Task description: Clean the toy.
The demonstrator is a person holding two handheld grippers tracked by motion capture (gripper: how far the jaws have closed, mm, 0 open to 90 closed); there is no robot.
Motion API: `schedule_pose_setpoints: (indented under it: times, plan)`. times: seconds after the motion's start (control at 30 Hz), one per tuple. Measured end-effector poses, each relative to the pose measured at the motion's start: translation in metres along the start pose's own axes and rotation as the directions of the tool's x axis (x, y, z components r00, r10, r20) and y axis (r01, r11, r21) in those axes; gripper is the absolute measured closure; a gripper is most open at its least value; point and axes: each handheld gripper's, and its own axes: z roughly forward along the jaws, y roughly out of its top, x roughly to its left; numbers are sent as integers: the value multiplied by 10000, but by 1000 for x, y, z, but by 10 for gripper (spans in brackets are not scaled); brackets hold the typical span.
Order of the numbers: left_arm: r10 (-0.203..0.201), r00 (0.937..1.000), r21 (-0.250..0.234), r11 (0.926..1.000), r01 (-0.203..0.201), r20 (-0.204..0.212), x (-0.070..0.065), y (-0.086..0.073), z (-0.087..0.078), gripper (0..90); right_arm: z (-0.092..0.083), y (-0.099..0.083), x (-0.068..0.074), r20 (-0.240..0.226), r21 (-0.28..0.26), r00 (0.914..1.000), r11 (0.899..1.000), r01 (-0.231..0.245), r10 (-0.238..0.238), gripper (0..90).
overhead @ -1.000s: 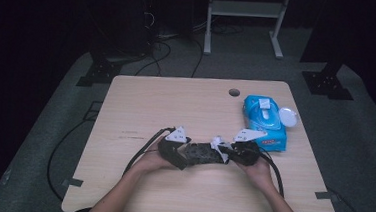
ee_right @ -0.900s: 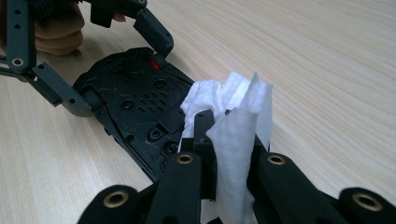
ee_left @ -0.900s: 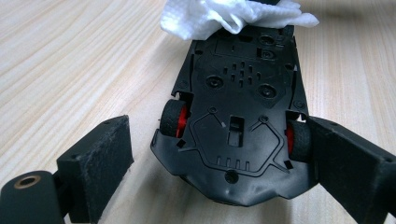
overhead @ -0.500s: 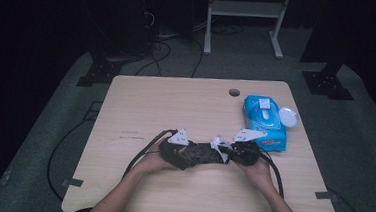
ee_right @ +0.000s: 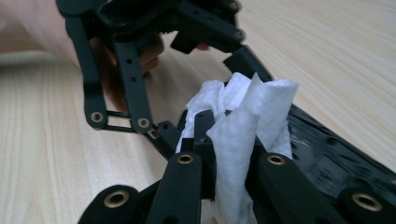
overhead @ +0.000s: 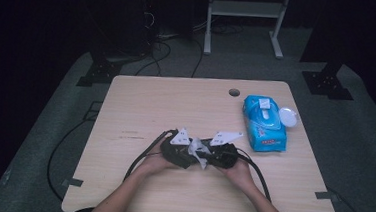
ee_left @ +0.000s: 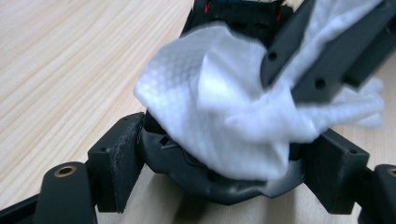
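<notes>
Wooden table (overhead: pixel 140 107), dark room. Left gripper (ee_left: pixel 219 163), lower frame, jaws just closing, clamps a black object (ee_left: pixel 219 182). Right gripper (ee_right: pixel 219 154) pinches a white wipe (ee_right: pixel 243 121) at centre.

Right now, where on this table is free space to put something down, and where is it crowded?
The table is bare along its left half and far edge, up to the small round hole. The near edge is also bare outside the forearms. It is crowded at centre, where the left gripper and right gripper meet around the white wipe, and at right by the blue wipes pack.
</notes>
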Motion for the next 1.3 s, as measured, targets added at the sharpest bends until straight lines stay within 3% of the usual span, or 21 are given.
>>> schedule_pose_setpoints:
  times: [0.13, 0.27, 0.4, 0.6, 0.67, 0.73, 0.8, 0.97, 1.07, 1.2, 1.3]
  plan:
    - [-111, 9999, -85, 9999, 111, 27, 0, -1, 0, 217, -2, -2, -3, 312, 125, 9994, 9998, 155, -159, 826]
    - [-98, 10000, -146, 9998, 98, 6, -1, 1, -2, 218, -20, -10, -17, 1040, 97, 9945, 9999, -109, 98, 826]
    - [-6, 10000, -76, 10000, 6, -61, -2, 1, -2, 220, -27, -16, -19, 1244, 34, 9920, 9997, -229, 224, 826]
    - [-27, 10000, -145, 9999, 26, -91, -3, 0, -2, 221, -12, -9, -2, 512, 61, 9984, 9997, 248, -251, 825]
    - [-78, 10000, -150, 9999, 78, -55, -3, 0, -2, 221, -12, -8, -3, 448, 136, 9987, 9997, 216, -222, 826]
    - [-53, 10000, -171, 9998, 52, -67, -2, 0, -2, 221, -16, -8, -8, 723, 212, 9972, 9996, 180, -195, 823]
    - [-88, 9999, -208, 9997, 87, -60, -2, 0, -2, 221, -20, -8, -8, 589, 318, 9980, 9993, 207, -226, 758]
    - [-119, 9999, -173, 9998, 118, -24, -1, 0, -2, 221, -22, 1, -6, 1062, 223, 9917, 9972, 710, -730, 589]
    - [-133, 9999, -143, 9998, 133, 26, -1, 1, -2, 222, -15, 5, -6, 990, 90, 9928, 9977, 665, -671, 564]
    - [-98, 9999, -138, 9999, 99, 44, -1, 0, -3, 224, -2, 2, -9, 1060, 256, 9931, 9985, 474, -498, 601]
    - [-81, 9999, -211, 9997, 83, 93, -1, 0, -3, 228, -5, 1, -14, 1049, 217, 9939, 9993, 319, -340, 744]
